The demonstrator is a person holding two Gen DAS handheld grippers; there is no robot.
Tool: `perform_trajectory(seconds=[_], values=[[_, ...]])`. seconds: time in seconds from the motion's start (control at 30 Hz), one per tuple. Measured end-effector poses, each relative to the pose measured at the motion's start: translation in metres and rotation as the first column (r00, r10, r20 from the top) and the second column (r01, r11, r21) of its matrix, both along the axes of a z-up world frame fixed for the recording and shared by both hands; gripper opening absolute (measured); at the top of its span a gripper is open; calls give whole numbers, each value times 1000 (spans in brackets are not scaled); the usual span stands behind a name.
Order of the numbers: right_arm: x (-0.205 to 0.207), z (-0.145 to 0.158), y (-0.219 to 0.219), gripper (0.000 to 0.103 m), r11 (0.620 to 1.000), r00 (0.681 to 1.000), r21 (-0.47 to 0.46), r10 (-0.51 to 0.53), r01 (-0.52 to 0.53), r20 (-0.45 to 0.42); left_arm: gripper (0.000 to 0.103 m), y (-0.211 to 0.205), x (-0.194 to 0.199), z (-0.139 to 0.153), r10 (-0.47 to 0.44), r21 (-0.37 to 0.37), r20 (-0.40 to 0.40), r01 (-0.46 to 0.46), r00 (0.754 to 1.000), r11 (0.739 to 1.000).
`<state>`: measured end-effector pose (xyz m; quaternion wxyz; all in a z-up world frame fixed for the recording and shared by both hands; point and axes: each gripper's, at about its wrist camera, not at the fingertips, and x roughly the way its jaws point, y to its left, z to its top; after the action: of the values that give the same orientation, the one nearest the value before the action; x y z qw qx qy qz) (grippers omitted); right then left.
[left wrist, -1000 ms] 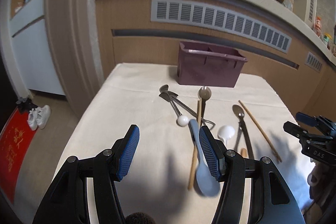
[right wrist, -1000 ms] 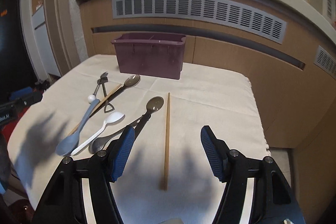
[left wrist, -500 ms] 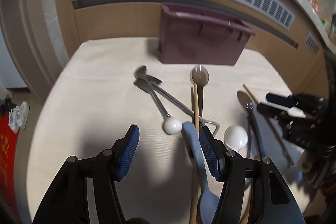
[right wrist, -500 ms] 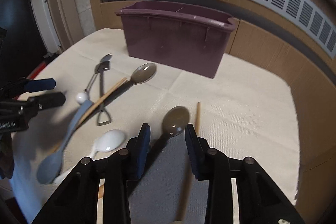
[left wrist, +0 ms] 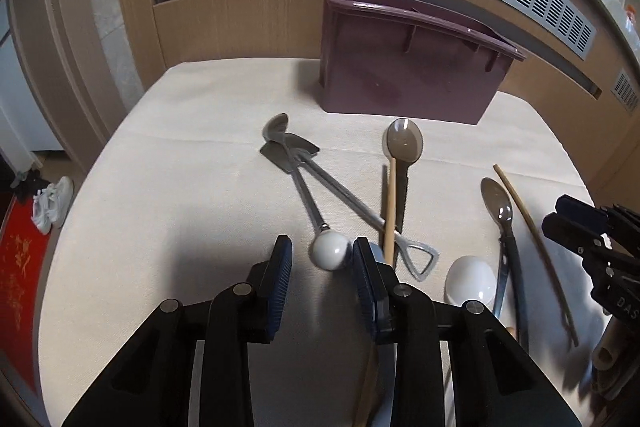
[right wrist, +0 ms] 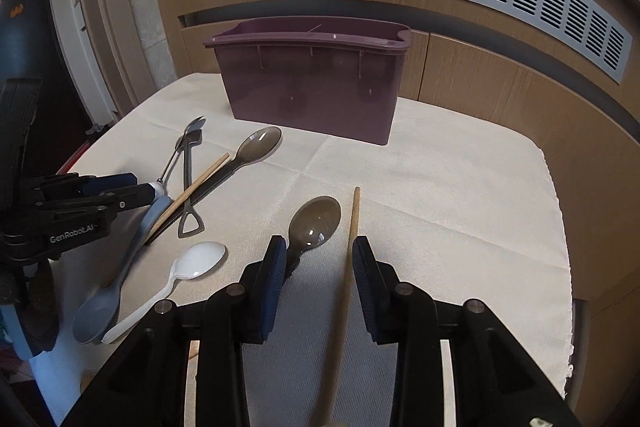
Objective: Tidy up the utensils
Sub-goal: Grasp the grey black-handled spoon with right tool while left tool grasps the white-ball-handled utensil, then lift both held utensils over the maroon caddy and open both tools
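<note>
The left claw [left wrist: 322,263] hangs low over the cloth-covered surface [left wrist: 180,187], its jaws part-way apart after just closing in, with nothing pressed between the pads. The white ball end [left wrist: 330,250] of a metal spoon [left wrist: 298,183] sits in the gap at the fingertips, close to the right pad; whether it touches is hard to tell. Under the right finger runs a blue-grey spoon [right wrist: 116,279], and just beyond that finger lie a chopstick [left wrist: 390,203] and a small metal shovel [left wrist: 352,203], crossing each other. A white spoon [left wrist: 470,281] lies to the right of this claw, a dark spoon [left wrist: 404,145] ahead of it.

The right claw [right wrist: 320,259] is also part-way apart, its jaws having just closed in earlier and now holding no grip. Between its fingers pass the neck of a second dark spoon [right wrist: 316,221], close to the left pad, and a second chopstick [right wrist: 350,247], lying along the right pad; neither looks clamped. The spoon's bowl lies just ahead of the fingertips.

A purple bin [right wrist: 308,83] stands upright well ahead of both claws, at the far side of the surface, apart from the scattered utensils. In the left view the other claw shows at the right edge.
</note>
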<state>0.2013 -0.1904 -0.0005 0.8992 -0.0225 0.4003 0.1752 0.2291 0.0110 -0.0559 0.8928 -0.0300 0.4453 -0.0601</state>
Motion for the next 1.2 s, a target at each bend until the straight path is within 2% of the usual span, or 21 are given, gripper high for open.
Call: perform_trajectory(seconds=[0.1, 0.23, 0.33, 0.4, 0.47, 0.53, 0.63, 0.73, 0.93, 0.97, 1.07, 1.2], values=[[-1, -1, -3, 33, 1000, 1000, 14, -11, 11, -3, 32, -7, 5, -3, -11, 8, -7, 11, 1000, 1000], [-3, -2, -4, 33, 999, 999, 20, -32, 32, -12, 32, -5, 13, -13, 28, 12, -45, -27, 999, 1000], [-1, -3, -4, 33, 998, 998, 38, -44, 46, -36, 23, 0, 13, -9, 36, -12, -23, -36, 999, 999], [2, -5, 0, 33, 997, 997, 62, -35, 39, -66, 23, 2, 4, 5, 33, -15, 43, -32, 999, 999], [8, -9, 6, 33, 996, 994, 79, -30, 39, -108, 23, 3, -11, 28, 18, 7, 147, -19, 989, 1000], [16, -14, 13, 33, 995, 988, 82, -45, 58, -145, 23, 8, -23, 46, 3, 8, 211, -5, 977, 1000], [29, -22, 22, 33, 992, 975, 51, -101, 113, -196, 23, 17, -35, 66, -8, -16, 257, 12, 966, 1000], [40, -29, 36, 33, 992, 969, 41, -107, 119, -224, 23, 24, -41, 78, -9, -28, 282, 17, 959, 999], [50, -33, 58, 33, 990, 983, -79, -124, 114, -136, 23, 28, -42, 81, 22, -63, 275, -5, 961, 998], [50, -32, 58, 30, 991, 985, -80, -115, 105, -131, 23, 28, -43, 82, 22, -62, 274, -5, 961, 998], [43, -25, 52, 30, 997, 991, -51, -69, 63, -118, 23, 26, -48, 85, 10, -73, 269, 10, 963, 997], [24, 3, 34, 30, 999, 999, -13, -43, 43, -7, 23, 24, -52, 94, -14, -119, 251, 45, 968, 992]])
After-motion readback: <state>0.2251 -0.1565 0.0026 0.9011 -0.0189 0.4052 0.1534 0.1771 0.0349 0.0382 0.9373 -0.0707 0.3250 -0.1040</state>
